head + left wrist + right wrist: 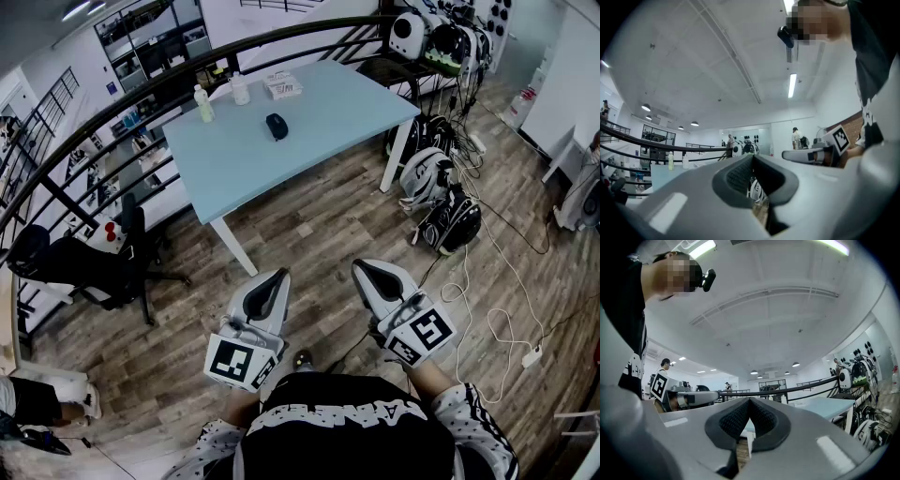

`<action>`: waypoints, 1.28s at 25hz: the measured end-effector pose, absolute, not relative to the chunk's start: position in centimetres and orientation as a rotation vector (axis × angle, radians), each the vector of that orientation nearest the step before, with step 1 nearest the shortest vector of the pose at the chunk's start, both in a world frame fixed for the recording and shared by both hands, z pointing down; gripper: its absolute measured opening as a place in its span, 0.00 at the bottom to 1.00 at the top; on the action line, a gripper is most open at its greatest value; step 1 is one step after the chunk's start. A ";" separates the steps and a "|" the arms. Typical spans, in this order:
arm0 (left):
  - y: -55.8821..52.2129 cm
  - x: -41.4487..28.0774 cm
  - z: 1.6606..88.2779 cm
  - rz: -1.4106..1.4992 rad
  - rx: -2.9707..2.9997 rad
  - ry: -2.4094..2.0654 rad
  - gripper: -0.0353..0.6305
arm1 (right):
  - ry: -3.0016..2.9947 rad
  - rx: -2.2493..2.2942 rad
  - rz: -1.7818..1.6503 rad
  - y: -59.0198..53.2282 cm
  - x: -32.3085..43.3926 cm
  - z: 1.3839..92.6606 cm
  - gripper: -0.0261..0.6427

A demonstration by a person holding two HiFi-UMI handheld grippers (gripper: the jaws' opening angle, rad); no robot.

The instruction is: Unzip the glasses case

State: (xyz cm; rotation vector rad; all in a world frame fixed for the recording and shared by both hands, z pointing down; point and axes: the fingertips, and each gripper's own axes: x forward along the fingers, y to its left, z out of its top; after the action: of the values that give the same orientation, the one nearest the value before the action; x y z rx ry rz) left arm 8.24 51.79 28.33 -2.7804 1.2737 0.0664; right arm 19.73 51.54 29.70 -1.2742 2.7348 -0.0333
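Case (276, 126) lay on the desk (328, 112), well apart from the left hand-held gripper (279, 277) and right hand-held gripper (362, 270), both held level, closed and empty, probably because no approach had begun.

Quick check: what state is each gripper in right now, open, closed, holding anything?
Left gripper: closed, holding nothing.
Right gripper: closed, holding nothing.
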 end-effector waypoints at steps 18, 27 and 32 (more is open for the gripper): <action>48.0 6.1 30.0 0.107 -2.890 1.255 0.05 | 2.738 -1.318 -0.010 49.5 18.2 30.2 0.03; 44.2 3.8 30.7 0.125 -2.937 1.223 0.05 | 2.714 -1.388 -0.022 46.4 16.6 30.4 0.03; 42.4 2.3 30.9 0.131 -2.957 1.205 0.05 | 2.707 -1.431 -0.024 44.7 15.6 30.4 0.03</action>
State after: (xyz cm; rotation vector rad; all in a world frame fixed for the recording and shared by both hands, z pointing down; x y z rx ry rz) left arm 2.28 42.44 30.95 -2.9574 1.2049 0.1313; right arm 15.63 44.72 30.40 -1.4312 2.7066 -0.0239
